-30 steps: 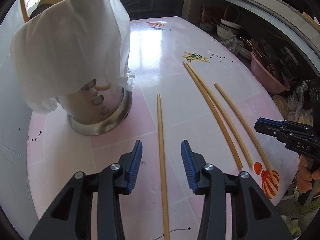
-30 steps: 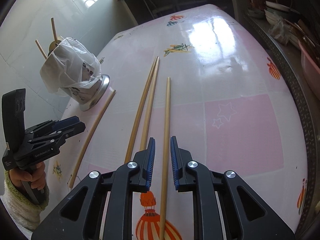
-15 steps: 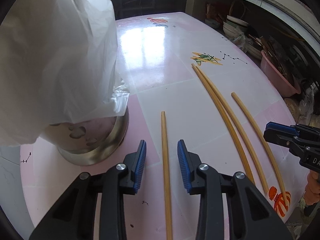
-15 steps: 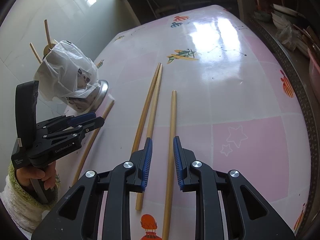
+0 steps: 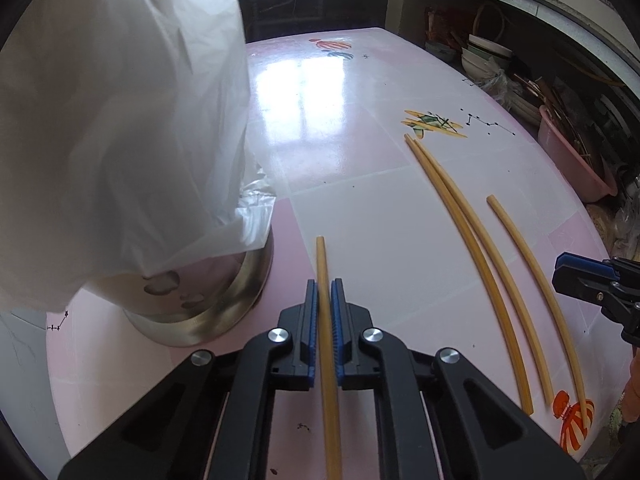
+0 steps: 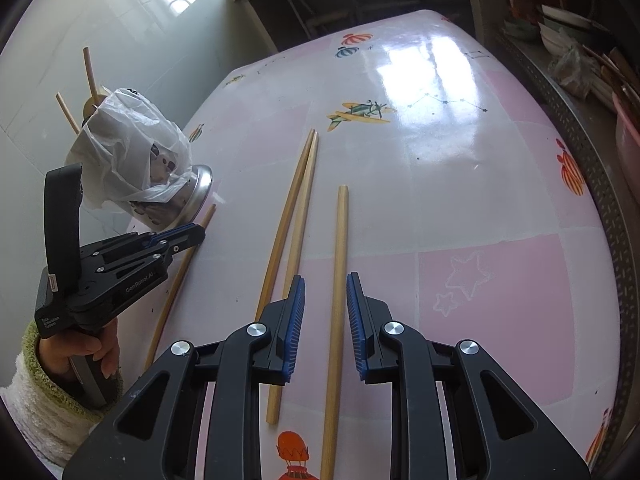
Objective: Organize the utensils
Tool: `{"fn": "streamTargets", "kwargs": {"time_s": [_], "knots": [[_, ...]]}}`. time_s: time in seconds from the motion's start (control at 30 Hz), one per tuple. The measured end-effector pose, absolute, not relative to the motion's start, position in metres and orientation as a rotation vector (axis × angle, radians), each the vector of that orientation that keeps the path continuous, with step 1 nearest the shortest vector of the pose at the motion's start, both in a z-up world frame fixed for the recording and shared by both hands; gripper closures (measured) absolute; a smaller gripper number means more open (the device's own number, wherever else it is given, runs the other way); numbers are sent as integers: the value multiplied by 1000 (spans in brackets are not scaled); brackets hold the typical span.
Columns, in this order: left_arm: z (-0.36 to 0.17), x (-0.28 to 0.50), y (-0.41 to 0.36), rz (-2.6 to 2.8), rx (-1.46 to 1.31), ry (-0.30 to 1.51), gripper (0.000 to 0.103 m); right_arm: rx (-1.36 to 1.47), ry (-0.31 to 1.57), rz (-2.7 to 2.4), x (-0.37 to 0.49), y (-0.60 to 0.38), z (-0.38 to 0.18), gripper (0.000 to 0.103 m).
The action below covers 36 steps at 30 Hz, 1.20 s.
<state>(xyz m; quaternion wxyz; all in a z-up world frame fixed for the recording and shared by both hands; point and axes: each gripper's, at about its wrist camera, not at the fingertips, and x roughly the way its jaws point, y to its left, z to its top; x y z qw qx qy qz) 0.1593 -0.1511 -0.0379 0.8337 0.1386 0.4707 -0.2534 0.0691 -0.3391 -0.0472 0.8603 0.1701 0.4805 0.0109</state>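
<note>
1. My left gripper (image 5: pixel 324 320) is clamping one chopstick (image 5: pixel 325 280) lying on the table (image 5: pixel 360 208) beside the bagged holder (image 5: pixel 208 312).
2. My right gripper (image 6: pixel 325 320) is hanging with fingers apart, straddling another chopstick (image 6: pixel 340 248).

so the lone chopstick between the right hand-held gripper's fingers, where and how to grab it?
Grip the lone chopstick mid-shaft, coming straight down from above with the blue pads on either side. It lies flat on the table, parallel to the right hand-held gripper, whose open fingers already straddle it. The pair of chopsticks lies close on its left, so keep the closing centred.
</note>
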Motion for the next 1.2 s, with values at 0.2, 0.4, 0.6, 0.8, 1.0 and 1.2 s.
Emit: {"fn": "streamTargets", "kwargs": {"time_s": [0.2, 0.4, 0.6, 0.8, 1.0, 1.2], "knots": [[-22, 155, -141, -547, 230, 967, 97, 323, 1012, 29, 78, -336, -46, 81], [12, 139, -121, -599, 120, 894, 97, 262, 1024, 17, 91, -330, -50, 81], [50, 117, -96, -638, 30, 786, 97, 216, 1037, -3, 100, -327, -54, 81], [82, 99, -66, -654, -37, 689, 97, 162, 1045, -27, 106, -324, -58, 82], [103, 86, -45, -652, -71, 622, 97, 120, 1055, -46, 109, -319, -61, 87], [121, 78, -33, -643, -96, 558, 97, 98, 1055, -65, 110, -317, -62, 92]]}}
